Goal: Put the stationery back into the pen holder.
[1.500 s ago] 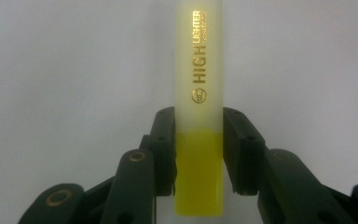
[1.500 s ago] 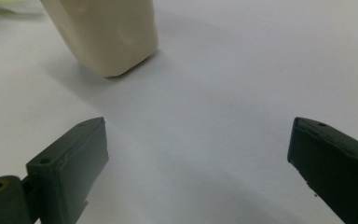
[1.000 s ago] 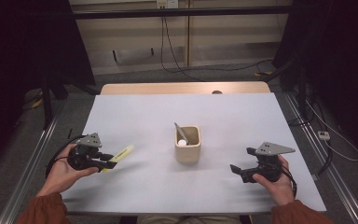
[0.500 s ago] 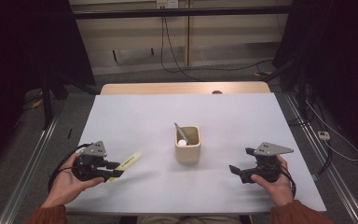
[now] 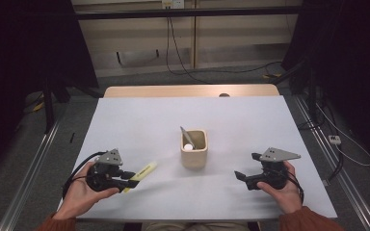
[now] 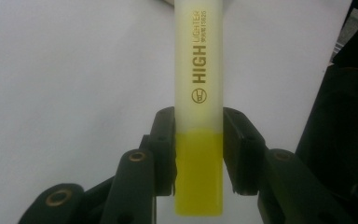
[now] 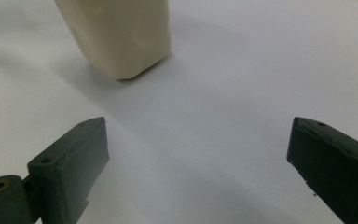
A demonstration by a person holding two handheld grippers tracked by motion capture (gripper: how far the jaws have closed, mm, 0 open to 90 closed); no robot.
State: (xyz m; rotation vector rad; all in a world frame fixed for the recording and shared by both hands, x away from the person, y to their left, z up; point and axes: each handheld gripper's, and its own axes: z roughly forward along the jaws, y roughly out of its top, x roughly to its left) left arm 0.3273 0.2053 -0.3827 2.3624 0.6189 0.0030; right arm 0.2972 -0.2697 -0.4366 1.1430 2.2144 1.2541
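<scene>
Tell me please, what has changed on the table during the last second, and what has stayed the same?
The left gripper, shut on the yellow highlighter, has moved toward the person's edge of the table and a little toward the beige cup, carrying the highlighter along. The grip did not change. The right gripper stayed in place with its jaws open, and the cup with the items inside did not move.

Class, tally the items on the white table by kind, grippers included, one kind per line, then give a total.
Yellow highlighter, clamped in the left gripper: 1
Beige cup: 1
Items standing in the cup: 2
Grippers, counting the open right gripper: 2
Total: 6
</scene>
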